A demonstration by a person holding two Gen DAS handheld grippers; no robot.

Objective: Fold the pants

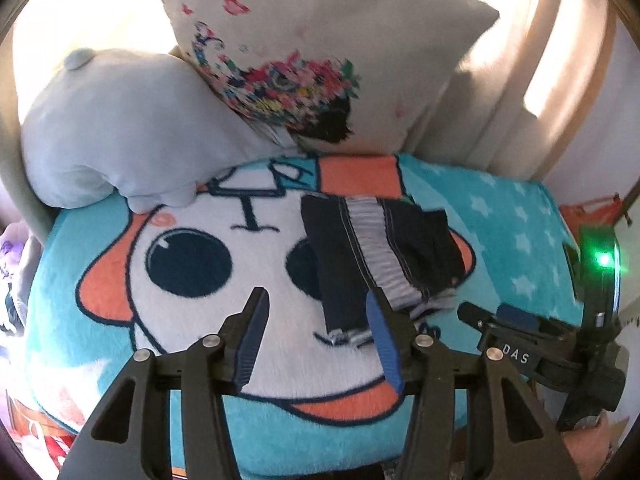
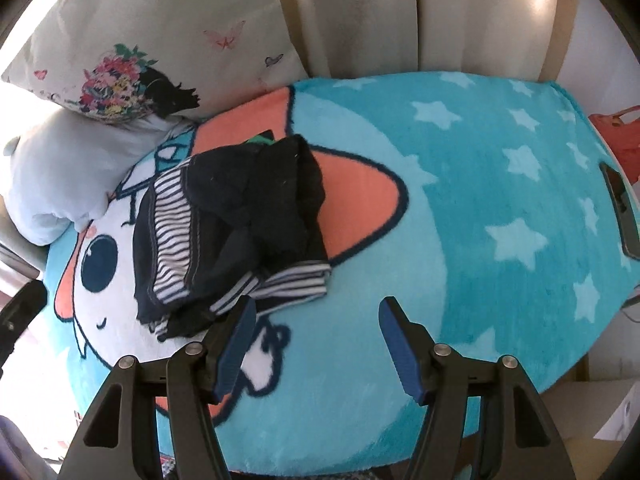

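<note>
Pants (image 2: 232, 232), dark with striped panels, lying folded in bundle on blanket (image 2: 480, 200), toward its far-left part over cartoon face, near pillow (image 2: 152, 32). Left gripper (image 1: 316, 300) hovering released, nothing between jaws. Right gripper (image 2: 318, 312) hanging released just beside pants' near edge, gripping nothing.

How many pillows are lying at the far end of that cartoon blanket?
2. A floral pillow leans against the curtain at the blanket's far edge; a plain pale blue pillow lies beside and partly under it. Others may be out of view.
</note>
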